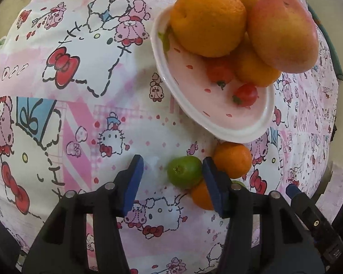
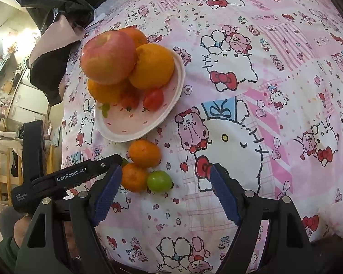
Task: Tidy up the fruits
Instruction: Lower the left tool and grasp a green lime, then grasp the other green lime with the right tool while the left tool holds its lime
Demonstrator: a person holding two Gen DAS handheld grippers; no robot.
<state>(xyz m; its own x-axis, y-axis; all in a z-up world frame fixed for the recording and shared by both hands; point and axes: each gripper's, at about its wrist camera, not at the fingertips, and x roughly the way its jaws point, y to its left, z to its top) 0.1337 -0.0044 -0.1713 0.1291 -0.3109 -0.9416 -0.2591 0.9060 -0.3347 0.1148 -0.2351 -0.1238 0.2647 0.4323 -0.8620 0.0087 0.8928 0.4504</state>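
Note:
A pink plate (image 1: 217,123) (image 2: 162,116) holds a red apple (image 1: 283,32) (image 2: 107,57), oranges (image 1: 208,20) (image 2: 153,66) and small tomatoes (image 1: 245,94) (image 2: 153,99). On the cloth just below the plate lie two tangerines (image 1: 233,158) (image 2: 145,153), (image 2: 133,177) and a green fruit (image 1: 185,171) (image 2: 159,180). My left gripper (image 1: 171,178) is open, the green fruit just inside its right finger. My right gripper (image 2: 164,187) is open, with the green fruit and one tangerine between its fingers, low over the cloth.
A pink cartoon-print tablecloth (image 1: 80,114) (image 2: 263,91) covers the table. The other gripper (image 2: 64,178) shows at the left of the right wrist view, close to the loose fruit. A dark cloth (image 2: 54,52) hangs at the table's far left edge.

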